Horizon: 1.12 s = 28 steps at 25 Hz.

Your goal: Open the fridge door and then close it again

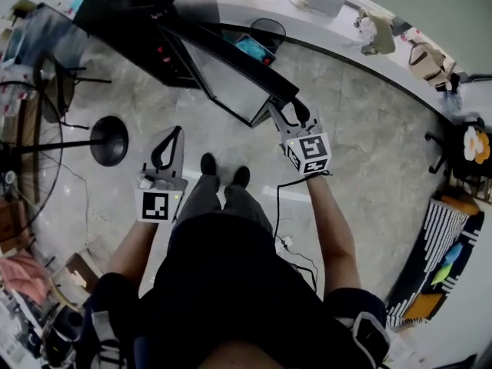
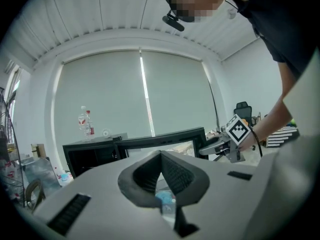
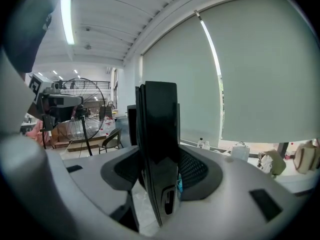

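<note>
fridge door [image 3: 158,129] edge in right tongs [image 3: 160,166]

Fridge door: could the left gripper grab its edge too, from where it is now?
Probably yes. The left gripper hangs short of the fridge door with only bare floor between them, though its jaws are shut and must open first. The right gripper grips the door's edge.

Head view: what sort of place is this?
Probably a workshop or lab-like office: a long cluttered counter, a big standing fan and a black glass-door fridge on a tiled floor.
</note>
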Available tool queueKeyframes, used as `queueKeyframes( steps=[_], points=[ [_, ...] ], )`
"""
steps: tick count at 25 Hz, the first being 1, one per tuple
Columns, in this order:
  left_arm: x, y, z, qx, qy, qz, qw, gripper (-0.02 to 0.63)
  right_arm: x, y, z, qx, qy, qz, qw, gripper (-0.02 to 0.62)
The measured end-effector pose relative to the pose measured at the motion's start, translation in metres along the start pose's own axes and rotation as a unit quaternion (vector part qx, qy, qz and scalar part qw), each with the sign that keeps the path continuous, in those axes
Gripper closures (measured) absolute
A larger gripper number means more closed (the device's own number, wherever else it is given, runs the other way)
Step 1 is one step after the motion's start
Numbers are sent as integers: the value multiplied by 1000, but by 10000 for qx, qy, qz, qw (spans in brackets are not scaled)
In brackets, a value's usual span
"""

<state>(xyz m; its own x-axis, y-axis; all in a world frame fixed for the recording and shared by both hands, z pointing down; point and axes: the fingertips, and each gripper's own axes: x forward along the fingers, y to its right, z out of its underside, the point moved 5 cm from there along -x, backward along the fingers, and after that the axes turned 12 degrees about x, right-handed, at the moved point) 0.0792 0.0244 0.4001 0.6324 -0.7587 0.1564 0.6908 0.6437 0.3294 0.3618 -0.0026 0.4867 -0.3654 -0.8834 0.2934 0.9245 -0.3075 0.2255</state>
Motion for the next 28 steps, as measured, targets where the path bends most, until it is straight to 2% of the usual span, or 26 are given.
queueKeyframes(
  steps=[7, 13, 21, 28],
  points=[
    [-28, 8, -2, -26, -83, -236, 9997, 583, -14, -33, 11, 34, -75, -49, 10000, 374],
    [-52, 2, -3, 64, -103, -365, 9993, 583, -18, -62, 20, 93, -66, 108, 9999, 377],
    [-83, -7, 4, 81, -96, -357, 9993, 583, -24, -104, 30, 144, -69, 190, 9997, 379],
    [-123, -32, 23, 76, 79, -151, 9998, 581, -21, -152, 41, 179, -57, 476, 9987, 379]
  ],
)
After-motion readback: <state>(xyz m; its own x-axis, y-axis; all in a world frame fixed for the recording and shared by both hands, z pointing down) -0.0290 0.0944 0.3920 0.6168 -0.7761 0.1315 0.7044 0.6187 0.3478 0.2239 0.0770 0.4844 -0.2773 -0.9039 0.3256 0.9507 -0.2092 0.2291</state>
